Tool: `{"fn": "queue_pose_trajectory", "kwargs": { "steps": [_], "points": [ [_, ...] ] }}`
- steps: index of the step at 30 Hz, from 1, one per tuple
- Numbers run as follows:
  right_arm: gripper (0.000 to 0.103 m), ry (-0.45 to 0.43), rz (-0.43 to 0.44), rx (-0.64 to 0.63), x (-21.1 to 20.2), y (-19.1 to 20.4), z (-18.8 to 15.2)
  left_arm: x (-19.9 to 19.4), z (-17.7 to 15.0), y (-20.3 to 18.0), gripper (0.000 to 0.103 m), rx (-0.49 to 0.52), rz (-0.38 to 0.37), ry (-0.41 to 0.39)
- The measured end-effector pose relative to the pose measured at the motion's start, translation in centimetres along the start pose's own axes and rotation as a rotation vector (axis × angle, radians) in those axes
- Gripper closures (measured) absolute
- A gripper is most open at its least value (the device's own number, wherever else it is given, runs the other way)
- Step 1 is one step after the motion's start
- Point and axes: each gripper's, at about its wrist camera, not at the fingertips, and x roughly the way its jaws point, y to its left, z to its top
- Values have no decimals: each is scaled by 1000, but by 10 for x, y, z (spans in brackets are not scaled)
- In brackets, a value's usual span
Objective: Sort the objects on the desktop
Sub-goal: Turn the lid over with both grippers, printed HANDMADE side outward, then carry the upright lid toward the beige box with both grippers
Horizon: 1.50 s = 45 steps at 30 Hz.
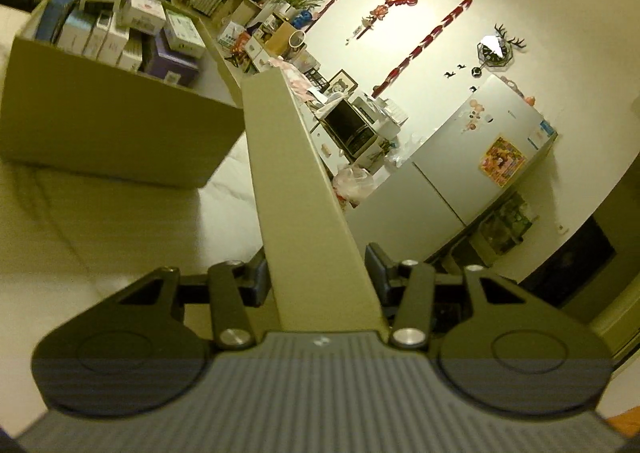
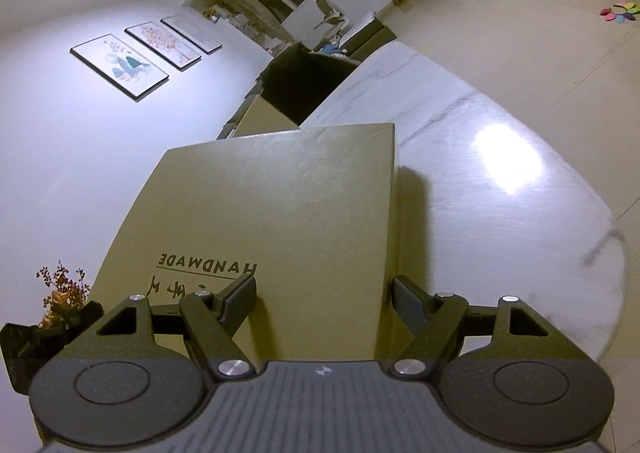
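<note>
Right wrist: olive box (image 2: 288,213) near table edge (image 2: 592,253), open floor (image 2: 520,33) beyond.

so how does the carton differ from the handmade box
The carton sits on the table with its top open, packed with small boxes; the handmade box is closed and has the right gripper's jaws around it. The carton's side looks plain; the handmade box carries printed lettering. The carton is free of any gripper. Both are tan cardboard.

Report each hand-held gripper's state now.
Left hand-held gripper: shut on the flat olive box, gripped edge-on.
Right hand-held gripper: shut on the HANDMADE box, across its width.
</note>
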Motion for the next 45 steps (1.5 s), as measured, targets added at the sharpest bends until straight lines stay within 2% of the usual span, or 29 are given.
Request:
{"fn": "queue_pose_trajectory", "kwargs": {
  "steps": [12,20,23,27,29,39,40,42,45],
  "points": [
    [26,-21,-61,25,-28,-24,-10,12,-36,28,55,-166,-67,51],
    [26,-6,-93,14,-38,-22,-17,23,-49,44,47,-209,-52,108],
    [26,1,-111,12,-40,-16,-19,28,-50,43,43,-191,-31,119],
    [26,4,-120,31,-50,-19,-22,33,-48,36,35,-103,73,139],
    [26,4,-116,47,-55,-22,-24,35,-49,35,34,-79,106,148],
    [27,46,-76,122,-65,-38,-37,38,-44,35,35,-38,94,150],
    [28,55,-60,128,-64,-40,-39,38,-44,35,35,-34,93,151],
    [39,64,-43,132,-62,-40,-42,39,-46,35,37,-25,96,148],
    [40,61,-39,128,-64,-38,-45,39,-49,34,41,-14,96,142]
  ]
}}
